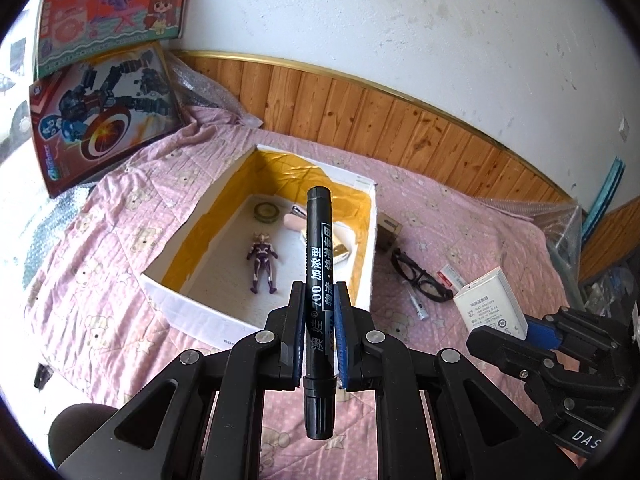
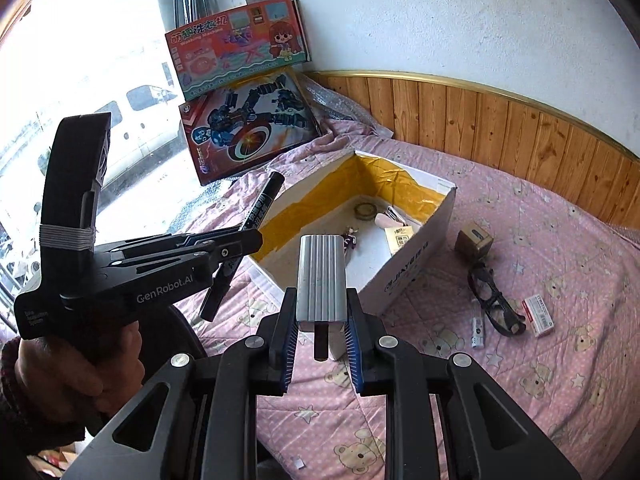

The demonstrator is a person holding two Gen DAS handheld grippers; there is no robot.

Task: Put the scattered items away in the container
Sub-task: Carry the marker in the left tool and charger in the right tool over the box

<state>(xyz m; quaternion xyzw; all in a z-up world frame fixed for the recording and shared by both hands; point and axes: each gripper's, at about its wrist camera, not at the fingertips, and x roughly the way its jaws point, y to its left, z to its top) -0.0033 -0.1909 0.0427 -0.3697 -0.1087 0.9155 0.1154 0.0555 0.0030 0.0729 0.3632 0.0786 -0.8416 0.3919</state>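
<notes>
My left gripper (image 1: pixel 320 292) is shut on a black marker pen (image 1: pixel 319 248) that stands upright above the near edge of the white box (image 1: pixel 172 300) lined with yellow tape. In the box lie a purple figure (image 1: pixel 262 258), a tape roll (image 1: pixel 266 212) and a few small items. My right gripper (image 2: pixel 320 304) is shut on a white and silver adapter block (image 2: pixel 320 276), held in front of the box (image 2: pixel 412 276). The left gripper (image 2: pixel 244 240) with the marker (image 2: pixel 258 212) shows at its left. Black glasses (image 2: pixel 494 300), a brown cube (image 2: pixel 474 242), a red-and-white packet (image 2: pixel 538 314) and a small tube (image 2: pixel 477 328) lie on the pink quilt.
Two toy boxes (image 2: pixel 248 128) lean against the wall at the back left, beside a bright window. A wooden panel (image 2: pixel 500 128) runs along the wall behind the bed. Bubble wrap (image 1: pixel 560 224) lies at the quilt's far right. A person's hand (image 2: pixel 80 360) grips the left handle.
</notes>
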